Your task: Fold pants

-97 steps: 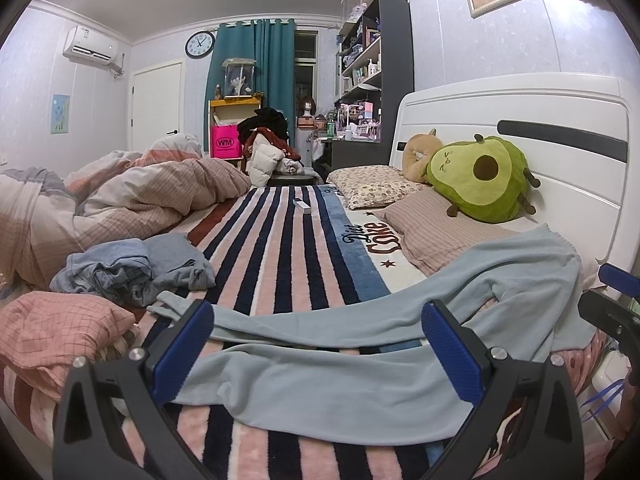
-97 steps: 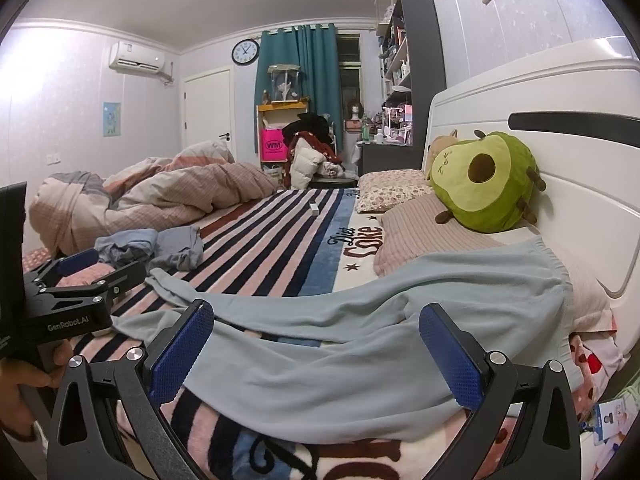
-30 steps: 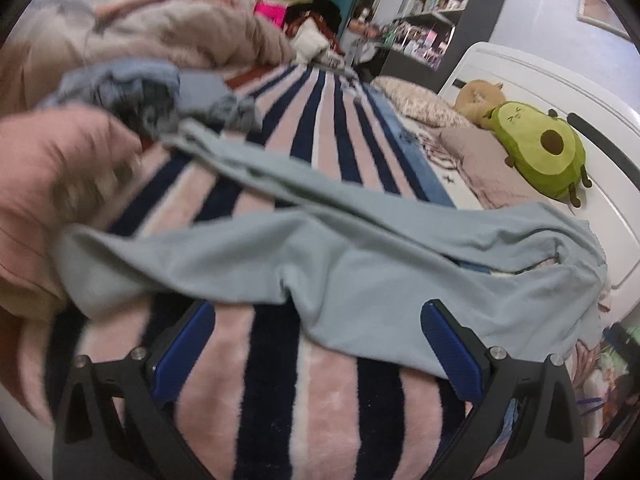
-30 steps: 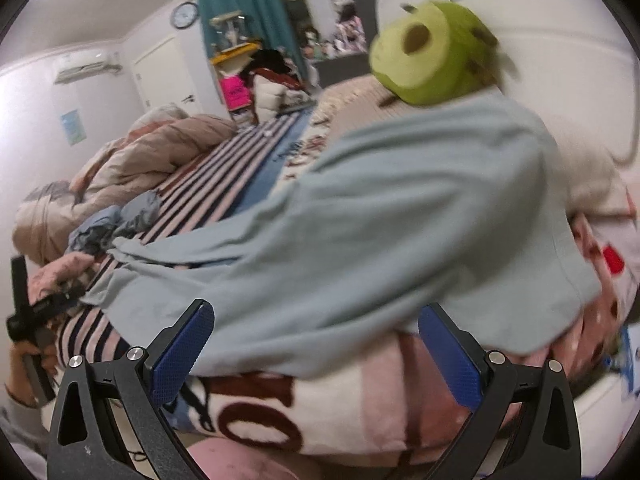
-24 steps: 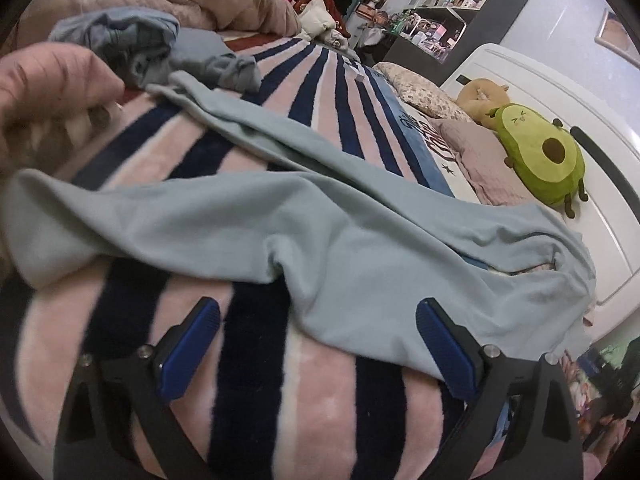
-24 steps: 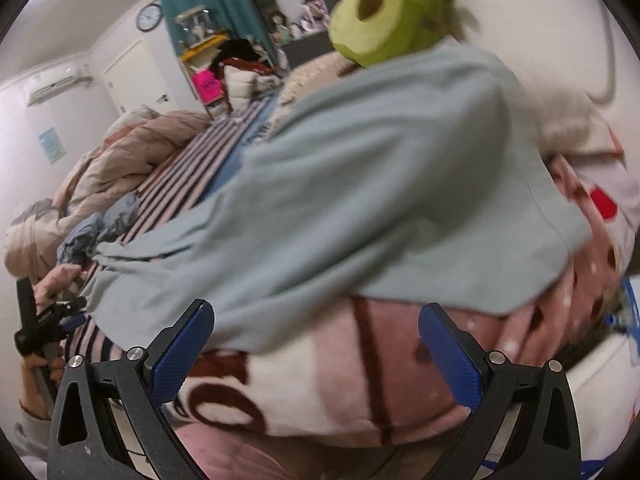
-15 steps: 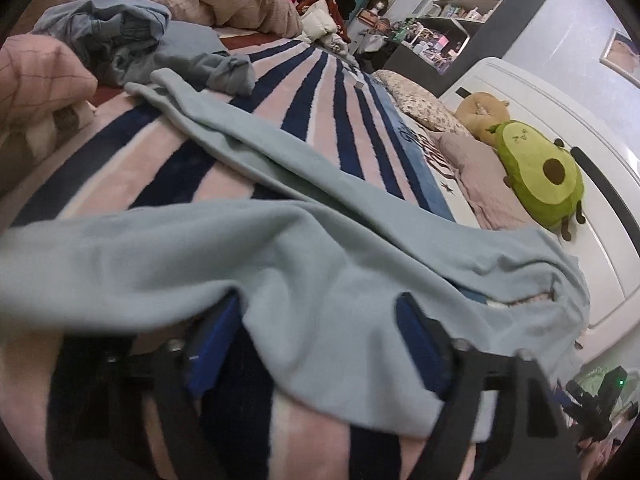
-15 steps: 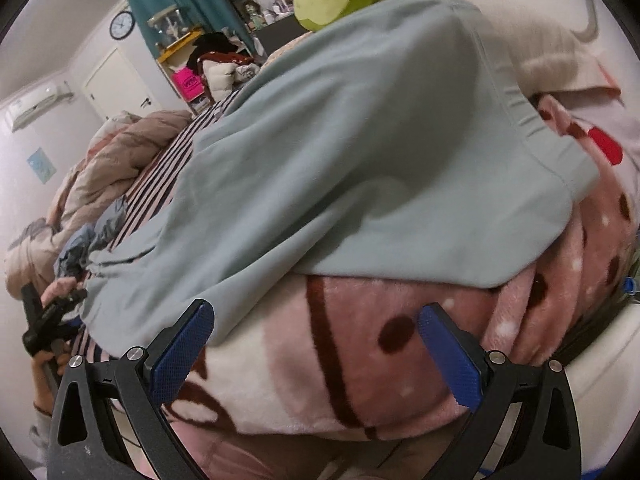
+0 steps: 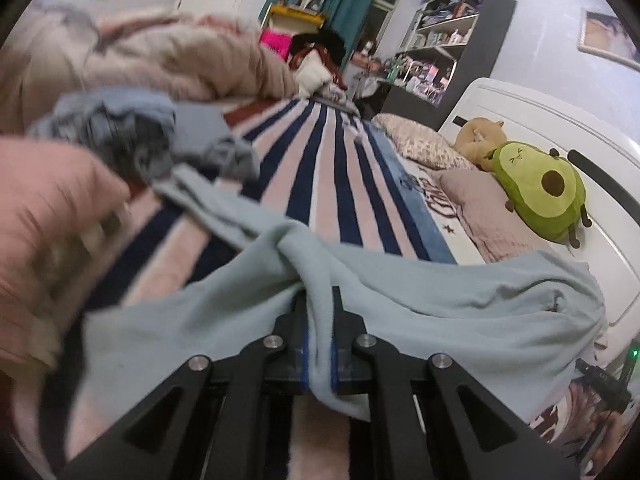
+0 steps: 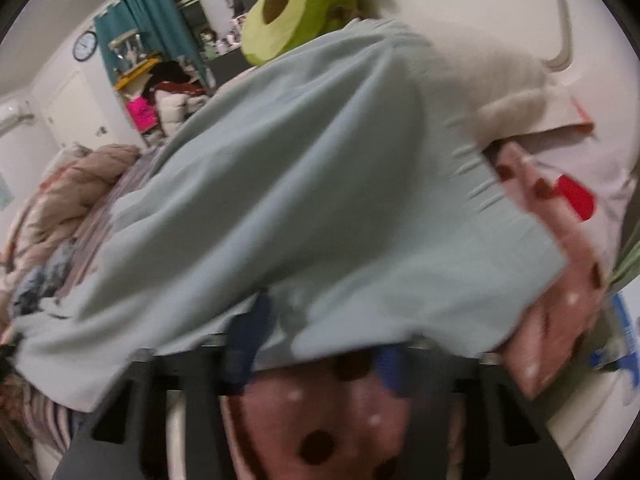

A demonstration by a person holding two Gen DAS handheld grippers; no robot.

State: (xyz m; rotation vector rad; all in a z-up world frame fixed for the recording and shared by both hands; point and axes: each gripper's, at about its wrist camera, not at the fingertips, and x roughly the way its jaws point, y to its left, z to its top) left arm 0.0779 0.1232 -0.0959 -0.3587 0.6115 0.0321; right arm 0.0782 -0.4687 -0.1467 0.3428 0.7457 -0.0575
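Pale blue pants [image 9: 440, 312] lie across the striped blanket [image 9: 332, 176], waist toward the headboard. My left gripper [image 9: 319, 300] is shut on a fold of the near leg, and the cloth rises in a ridge between its pads. In the blurred right wrist view the pants' waist part [image 10: 320, 180] fills the frame. My right gripper [image 10: 318, 356] sits at the lower hem, jaws closing. The blue pads [image 10: 244, 344] are still apart, with the hem draped over them and pink dotted blanket [image 10: 320, 420] between.
A green avocado plush [image 9: 540, 192] and pillows lie against the white headboard [image 9: 560, 128]. Crumpled grey-blue clothes [image 9: 132, 136] and a pink quilt [image 9: 160, 64] are heaped at the left. A pink checked cushion [image 9: 48, 220] blurs the near left.
The left gripper went from wide open to shut on the near pant leg and lifted it a little. The right gripper dropped to the waist hem, and its jaws narrowed.
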